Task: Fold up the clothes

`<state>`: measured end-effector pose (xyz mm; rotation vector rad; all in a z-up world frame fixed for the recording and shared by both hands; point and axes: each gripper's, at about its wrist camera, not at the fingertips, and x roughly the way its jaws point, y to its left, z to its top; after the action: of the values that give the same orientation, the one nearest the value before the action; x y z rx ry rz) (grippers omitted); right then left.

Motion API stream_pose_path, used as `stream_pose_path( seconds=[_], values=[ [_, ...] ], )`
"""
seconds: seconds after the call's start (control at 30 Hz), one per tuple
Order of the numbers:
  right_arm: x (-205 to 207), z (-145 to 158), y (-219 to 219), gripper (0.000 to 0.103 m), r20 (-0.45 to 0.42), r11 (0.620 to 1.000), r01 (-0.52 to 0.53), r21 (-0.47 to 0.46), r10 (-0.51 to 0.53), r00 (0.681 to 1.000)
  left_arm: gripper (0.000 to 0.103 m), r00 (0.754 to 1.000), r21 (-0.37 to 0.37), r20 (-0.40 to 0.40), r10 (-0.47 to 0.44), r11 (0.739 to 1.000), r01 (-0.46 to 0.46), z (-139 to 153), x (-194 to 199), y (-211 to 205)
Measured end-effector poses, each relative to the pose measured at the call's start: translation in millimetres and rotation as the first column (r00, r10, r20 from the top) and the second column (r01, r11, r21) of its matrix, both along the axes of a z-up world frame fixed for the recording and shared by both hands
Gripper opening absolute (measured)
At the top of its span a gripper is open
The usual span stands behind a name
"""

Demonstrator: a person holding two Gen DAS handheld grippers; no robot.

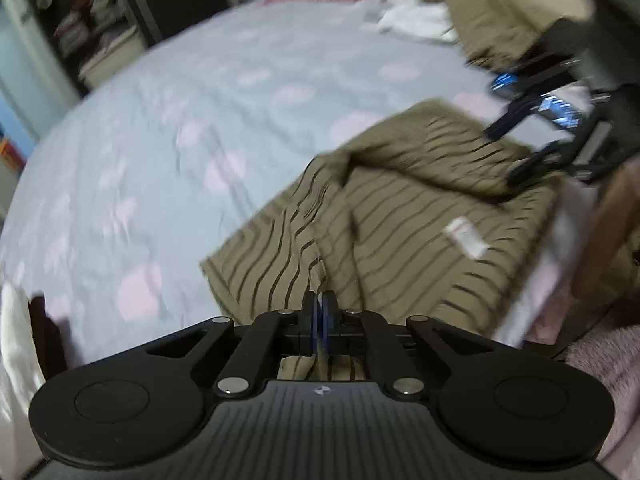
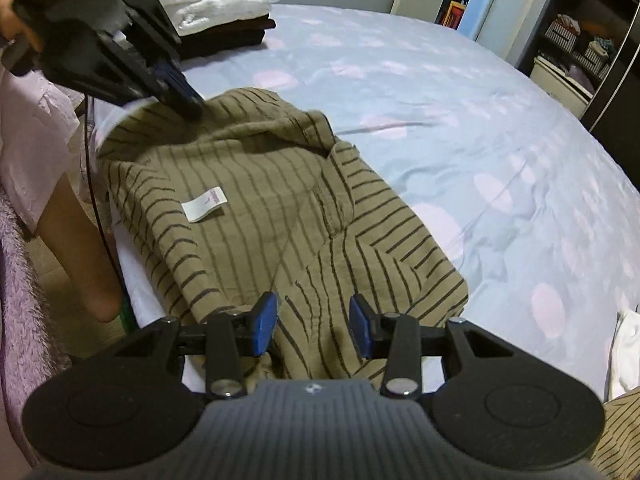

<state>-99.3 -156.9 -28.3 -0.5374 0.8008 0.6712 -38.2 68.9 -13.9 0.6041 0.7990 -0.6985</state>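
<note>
Your left claw (image 1: 320, 312) pinches the striped garment (image 2: 256, 200), rumpled at the bed's (image 2: 460, 120) near edge; right claw (image 2: 313, 322) gapes empty above it. Mid-fold, likely: next, grip its hem.

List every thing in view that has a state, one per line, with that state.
Left tongs: shut on the olive striped cotton garment.
Right tongs: open, over the garment's near edge.
Olive striped cotton garment: rumpled, partly folded, white label showing.
White care label: exposed, face up.
Stack of white and dark folded clothes: folded, piled on the bed.
Blue bedsheet with pink dots: spread, lightly creased.
</note>
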Motion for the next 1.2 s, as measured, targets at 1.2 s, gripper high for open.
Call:
stream_pose_path(
  seconds=[1.2],
  values=[
    [-36,13,-21,0.041,-0.038,0.954,-0.289,-0.075,0.287,0.957,0.042,0.821,0.307,-0.027,-0.570,0.777,0.550,-14,-80,-12]
  ],
)
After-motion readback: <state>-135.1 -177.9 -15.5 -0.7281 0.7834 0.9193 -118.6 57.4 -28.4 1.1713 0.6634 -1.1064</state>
